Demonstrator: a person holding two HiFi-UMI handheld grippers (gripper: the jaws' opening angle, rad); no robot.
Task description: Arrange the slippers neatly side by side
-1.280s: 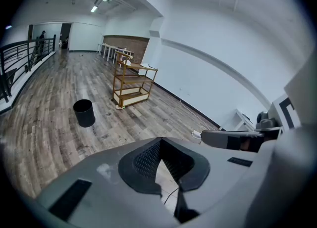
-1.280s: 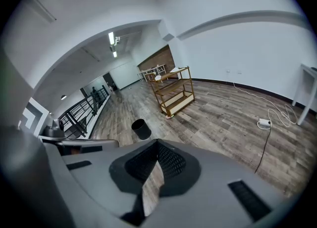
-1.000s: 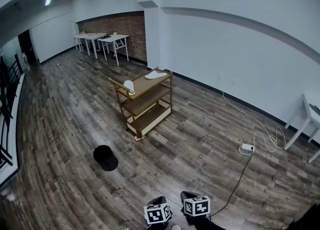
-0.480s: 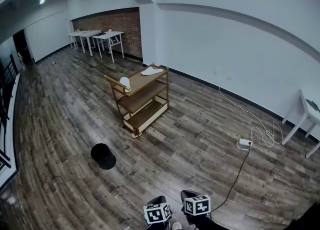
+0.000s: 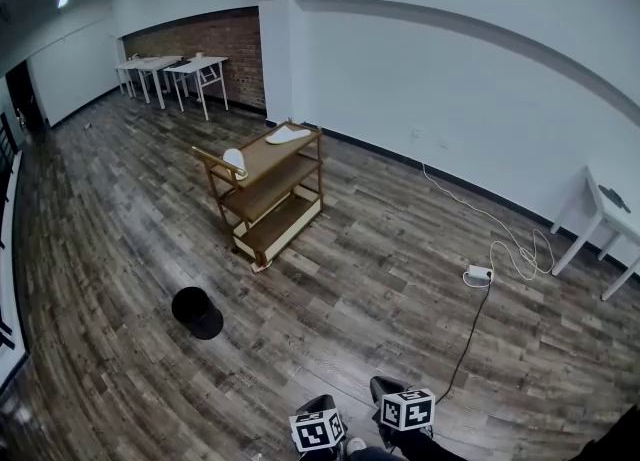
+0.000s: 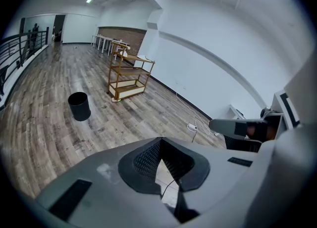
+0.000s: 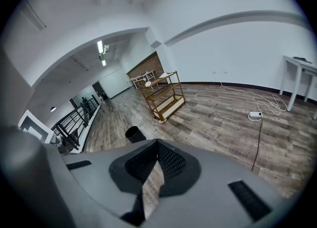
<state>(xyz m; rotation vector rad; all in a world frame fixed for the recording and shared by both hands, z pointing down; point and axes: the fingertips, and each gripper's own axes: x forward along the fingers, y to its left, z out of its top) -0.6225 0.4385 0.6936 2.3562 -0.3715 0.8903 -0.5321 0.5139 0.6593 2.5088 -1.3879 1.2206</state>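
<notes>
Two pale slippers lie apart on the top shelf of a wooden cart [image 5: 262, 189] far across the room: one slipper [image 5: 288, 134] at its far end, the other [image 5: 233, 159] near the handle. My left gripper [image 5: 320, 407] and right gripper [image 5: 385, 389] sit at the bottom edge of the head view, far from the cart. The left gripper [image 6: 159, 145] has its jaws together with nothing between them. So does the right gripper [image 7: 157, 148]. Both gripper views show the cart [image 6: 128, 76] [image 7: 163, 96] in the distance.
A black bin [image 5: 193, 311] stands on the wood floor between me and the cart. A white power strip [image 5: 479, 273] with a trailing cable lies to the right, near a white table [image 5: 610, 219]. More white tables [image 5: 170, 67] stand by the brick wall.
The head view has swung a little: the cart, bin and power strip have slid leftward in the picture. Both grippers stay low at the bottom edge, still shut.
</notes>
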